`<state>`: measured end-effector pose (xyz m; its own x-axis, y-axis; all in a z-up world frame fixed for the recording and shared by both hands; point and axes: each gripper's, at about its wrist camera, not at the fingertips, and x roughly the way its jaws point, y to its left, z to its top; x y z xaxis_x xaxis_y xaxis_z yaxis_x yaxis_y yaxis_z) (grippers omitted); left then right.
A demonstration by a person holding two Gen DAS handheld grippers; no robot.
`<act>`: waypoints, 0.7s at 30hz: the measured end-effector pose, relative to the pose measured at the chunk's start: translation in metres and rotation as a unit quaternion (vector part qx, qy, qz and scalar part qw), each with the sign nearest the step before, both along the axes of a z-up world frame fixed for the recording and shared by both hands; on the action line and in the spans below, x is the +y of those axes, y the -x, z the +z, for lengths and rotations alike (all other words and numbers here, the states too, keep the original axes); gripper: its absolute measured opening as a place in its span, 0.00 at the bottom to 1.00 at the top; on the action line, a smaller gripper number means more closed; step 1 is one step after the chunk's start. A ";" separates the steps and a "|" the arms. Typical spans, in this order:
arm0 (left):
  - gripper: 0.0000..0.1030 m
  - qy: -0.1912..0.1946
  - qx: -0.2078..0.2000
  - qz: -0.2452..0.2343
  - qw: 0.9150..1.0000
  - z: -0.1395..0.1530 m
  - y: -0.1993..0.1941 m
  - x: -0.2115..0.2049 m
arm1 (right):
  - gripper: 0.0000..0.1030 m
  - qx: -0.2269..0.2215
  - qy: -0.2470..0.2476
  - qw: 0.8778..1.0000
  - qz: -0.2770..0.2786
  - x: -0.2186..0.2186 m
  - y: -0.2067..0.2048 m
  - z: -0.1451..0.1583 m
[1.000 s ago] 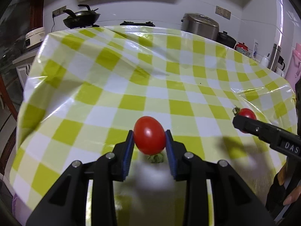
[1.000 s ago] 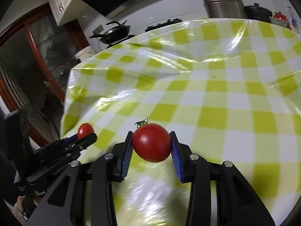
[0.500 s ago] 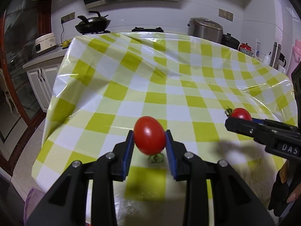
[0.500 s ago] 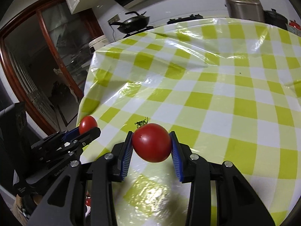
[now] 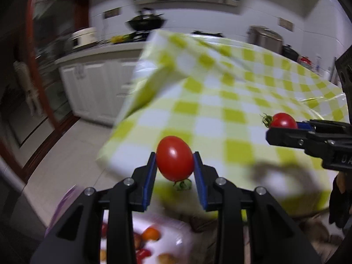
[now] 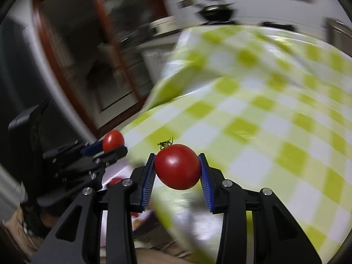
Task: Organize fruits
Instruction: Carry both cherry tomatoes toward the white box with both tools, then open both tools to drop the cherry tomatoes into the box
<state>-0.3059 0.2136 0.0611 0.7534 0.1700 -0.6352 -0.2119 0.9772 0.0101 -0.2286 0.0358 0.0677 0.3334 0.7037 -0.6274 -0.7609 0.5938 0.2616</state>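
My left gripper (image 5: 175, 160) is shut on an oval red cherry tomato (image 5: 175, 165) whose green stem hangs down. It hangs past the near left corner of the table (image 5: 231, 114), above a white container (image 5: 167, 231) of small red and orange fruit. My right gripper (image 6: 177, 162) is shut on a rounder red tomato (image 6: 177, 169) with its stem pointing up. In the left wrist view that second tomato (image 5: 283, 121) shows at the right, over the checked cloth. The left gripper's tomato (image 6: 113, 138) appears at the left in the right wrist view.
The table carries a yellow-and-white checked plastic cloth, creased at the corner. White cabinets (image 5: 94, 92) and tiled floor (image 5: 66, 160) lie to the left. A wok (image 5: 145, 21) and a cooker (image 5: 266, 37) stand on the counter behind. Both views are blurred.
Both grippers have pulled back and to the left, off the tabletop toward its near left corner, each still holding its tomato. The fruit container has come into view below.
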 end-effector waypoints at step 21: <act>0.32 0.091 0.291 0.204 0.930 -0.178 0.114 0.148 | 0.38 0.102 0.321 0.882 0.329 0.219 0.122 -0.222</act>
<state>-0.4195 0.3618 -0.1168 0.1700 0.2160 -0.9615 -0.5769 0.8128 0.0806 -0.3503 0.2548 -0.1547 -0.1805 0.1801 -0.9670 -0.9722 0.1165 0.2031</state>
